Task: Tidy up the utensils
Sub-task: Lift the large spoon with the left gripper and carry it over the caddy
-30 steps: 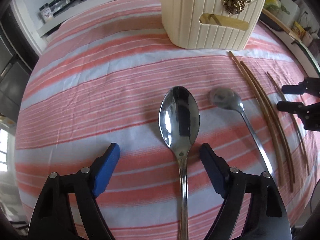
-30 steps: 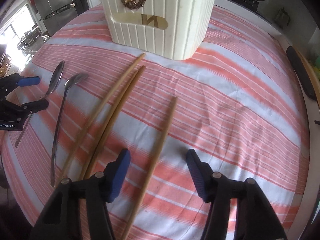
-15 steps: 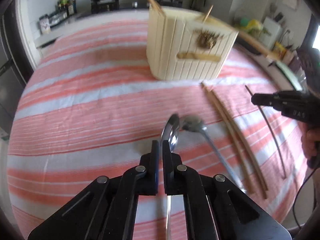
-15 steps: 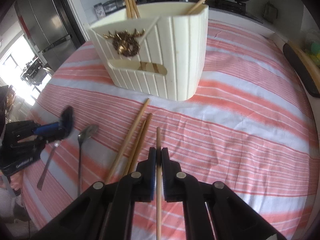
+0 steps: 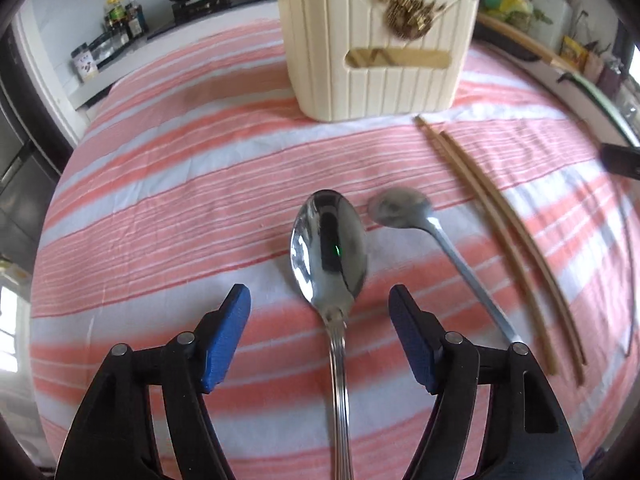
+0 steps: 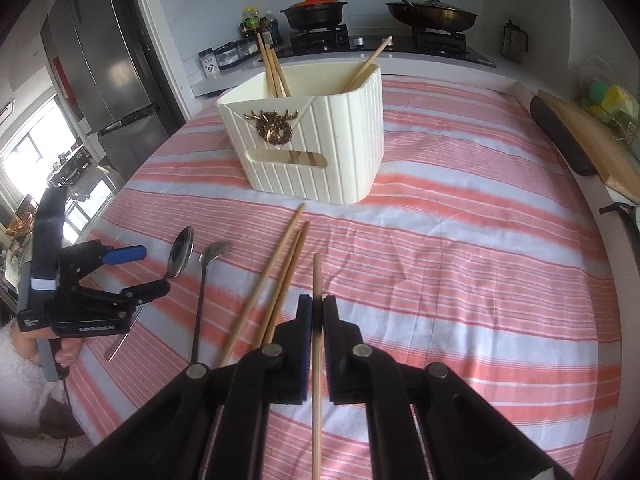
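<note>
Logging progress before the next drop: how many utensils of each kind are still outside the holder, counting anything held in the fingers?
Spoons on the cloth: 2, a large spoon and a small spoon.
Chopsticks on the cloth: 2, a loose pair.
Chopsticks held: 1, a single chopstick in the right gripper.
Total outside the cream holder: 5.

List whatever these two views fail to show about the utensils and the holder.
- Large spoon: handle end cut off by the left wrist view's bottom edge.
- Held chopstick: rear end runs off the right wrist view's bottom edge.
- Cream holder: its bottom is hidden by its own walls.
- Right gripper: blurred and mostly out of frame in the left wrist view.
</note>
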{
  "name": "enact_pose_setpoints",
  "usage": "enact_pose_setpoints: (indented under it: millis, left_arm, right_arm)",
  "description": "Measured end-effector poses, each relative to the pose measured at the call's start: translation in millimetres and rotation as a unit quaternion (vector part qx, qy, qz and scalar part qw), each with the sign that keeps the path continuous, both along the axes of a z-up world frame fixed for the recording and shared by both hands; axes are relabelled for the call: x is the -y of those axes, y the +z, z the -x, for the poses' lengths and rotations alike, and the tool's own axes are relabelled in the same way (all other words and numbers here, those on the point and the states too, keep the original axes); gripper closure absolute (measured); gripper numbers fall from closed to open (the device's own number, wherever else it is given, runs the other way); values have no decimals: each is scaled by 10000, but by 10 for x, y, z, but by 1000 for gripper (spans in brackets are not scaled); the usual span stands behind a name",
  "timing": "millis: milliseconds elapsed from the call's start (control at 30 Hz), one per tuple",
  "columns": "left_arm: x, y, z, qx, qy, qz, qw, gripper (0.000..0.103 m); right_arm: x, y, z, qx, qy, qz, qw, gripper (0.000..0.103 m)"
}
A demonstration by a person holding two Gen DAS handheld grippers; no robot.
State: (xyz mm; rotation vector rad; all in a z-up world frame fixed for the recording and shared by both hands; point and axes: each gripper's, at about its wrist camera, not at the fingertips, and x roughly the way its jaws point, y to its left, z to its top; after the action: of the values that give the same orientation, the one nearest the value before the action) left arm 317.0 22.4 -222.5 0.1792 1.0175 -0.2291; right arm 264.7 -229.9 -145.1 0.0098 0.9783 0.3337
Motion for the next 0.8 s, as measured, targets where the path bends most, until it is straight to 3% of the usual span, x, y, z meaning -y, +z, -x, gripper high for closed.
enact_pose_setpoints:
  millis: [33,100,133,233,367,600,800]
  left_arm:
    - [-8,3,-47,44,52,90,9999,21]
    - [-11,13,-158,-17,79,268,9996,34]
    - [-1,36,-175,15,50,292,9996,61]
    - [-15,97,-205,29,-19,394,9992,62]
    - [-161,387,47,486,1,768,9959,62]
    - [-400,1237,767,1566,-74,1276,9794,62]
    - [-534,1706,838,2034,-92,1575,9663,62]
  right_arm:
    - [12,13,-5,18,-19,-15,10000,98]
    - [31,58,-21,81,-48,-55,9999,98]
    - [39,94,-27,129,-57,-79,9999,98]
    - [54,226,-38,311,-64,-192,9993,98]
    - [44,485,20,662,-38,-312,9973,98]
    - [-36,927,231,1328,86,-431,9902,98]
    - [-94,1132,236,1744,36,-531,9832,98]
